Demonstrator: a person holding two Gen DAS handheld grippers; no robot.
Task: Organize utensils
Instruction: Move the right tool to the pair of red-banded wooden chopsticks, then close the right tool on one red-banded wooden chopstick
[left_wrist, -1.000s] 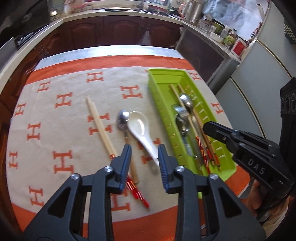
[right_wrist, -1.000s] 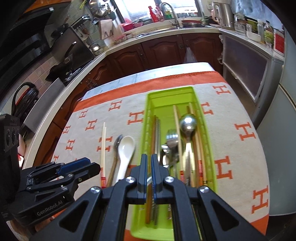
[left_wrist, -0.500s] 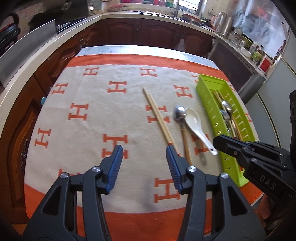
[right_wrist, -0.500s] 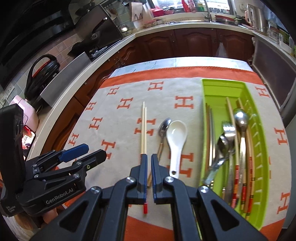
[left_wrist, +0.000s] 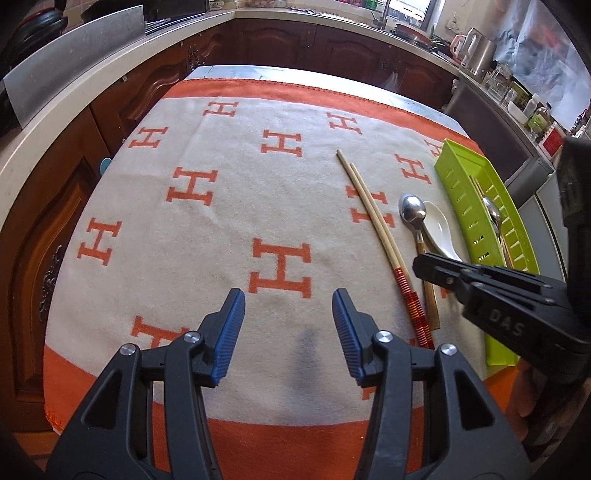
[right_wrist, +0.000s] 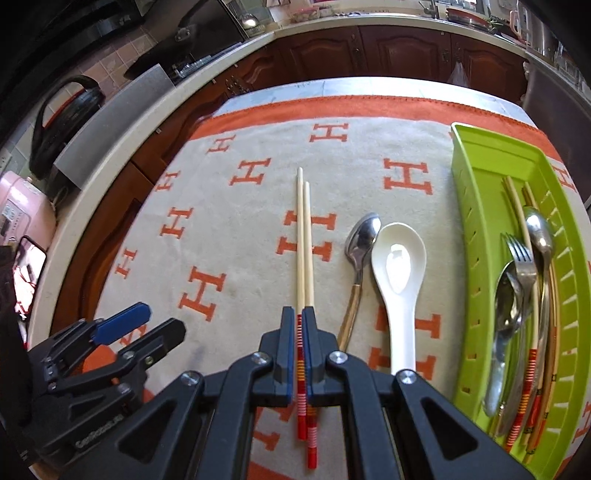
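We hold our left gripper (left_wrist: 288, 328) low over the cloth, its blue-padded fingers (left_wrist: 231, 332) spread wide apart with nothing between them. Our right gripper (right_wrist: 302, 325) has its fingers nearly together, the narrow gap straddling the chopsticks (right_wrist: 304, 240).

Blanket-covered table (left_wrist: 229, 72) bears chopsticks (right_wrist: 304, 243), two spoons (right_wrist: 397, 266), apparently slotted green tray (right_wrist: 480, 155).

black plastic tools, silver screws; left tool (left_wrist: 288, 334) blue ribbed pads; right tool (right_wrist: 303, 345) marked "das"; bare fingers beneath.

Cream cloth (left_wrist: 229, 206) w/ orange H's; lime tray (right_wrist: 476, 173); red-striped chopsticks (right_wrist: 305, 258).
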